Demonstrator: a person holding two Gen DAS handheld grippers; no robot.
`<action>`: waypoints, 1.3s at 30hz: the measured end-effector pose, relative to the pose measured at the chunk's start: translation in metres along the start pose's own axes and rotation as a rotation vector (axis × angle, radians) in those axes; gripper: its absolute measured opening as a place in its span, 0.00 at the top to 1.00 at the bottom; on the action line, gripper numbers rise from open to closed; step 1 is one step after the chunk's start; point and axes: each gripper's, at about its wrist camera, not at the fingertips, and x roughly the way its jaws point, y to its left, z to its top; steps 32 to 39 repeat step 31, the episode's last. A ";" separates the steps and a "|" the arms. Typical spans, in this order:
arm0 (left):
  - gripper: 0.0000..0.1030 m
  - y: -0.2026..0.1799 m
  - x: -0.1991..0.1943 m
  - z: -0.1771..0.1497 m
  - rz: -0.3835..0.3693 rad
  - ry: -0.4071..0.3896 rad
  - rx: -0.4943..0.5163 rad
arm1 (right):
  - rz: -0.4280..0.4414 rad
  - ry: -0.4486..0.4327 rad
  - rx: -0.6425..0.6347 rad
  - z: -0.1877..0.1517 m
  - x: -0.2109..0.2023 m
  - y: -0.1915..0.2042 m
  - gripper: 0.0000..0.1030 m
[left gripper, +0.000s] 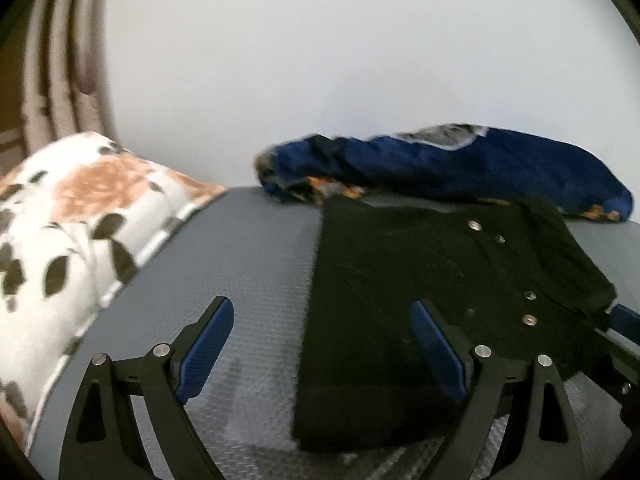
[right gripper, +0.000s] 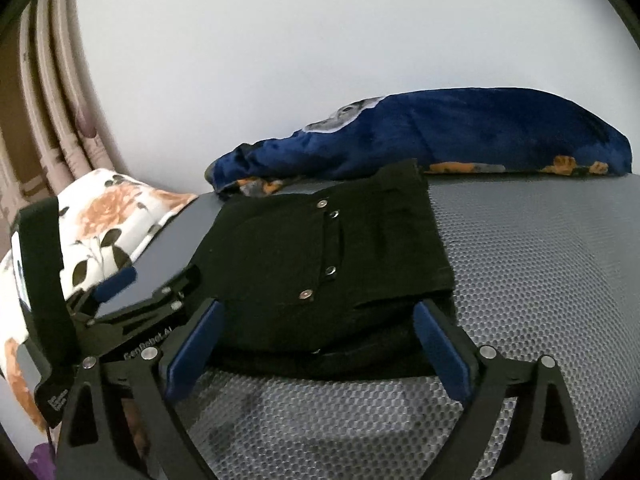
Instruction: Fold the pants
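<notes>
Black pants (left gripper: pixel 400 272) lie folded into a compact stack on the grey textured mattress (left gripper: pixel 240 260), metal snaps facing up. My left gripper (left gripper: pixel 322 306) is open over the stack's near left edge; its right finger stands above the cloth, its left finger above bare mattress. In the right wrist view the pants (right gripper: pixel 300 240) show layered folds at their near edge. My right gripper (right gripper: pixel 320 307) is open, its blue pads either side of that near edge and not pressing it. The left gripper (right gripper: pixel 120 280) shows at the left there, by the pants' left side.
A floral pillow (left gripper: pixel 80 220) lies at the left edge of the mattress. A bunched blue blanket (left gripper: pixel 460 164) runs along the white wall behind the pants. Curtains (left gripper: pixel 60 60) hang at the far left. Bare mattress (right gripper: pixel 540 260) stretches right of the pants.
</notes>
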 end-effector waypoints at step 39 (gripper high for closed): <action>0.00 0.103 -0.038 0.013 0.022 -0.020 -0.177 | 0.135 -0.001 -0.096 0.023 -0.001 0.080 0.05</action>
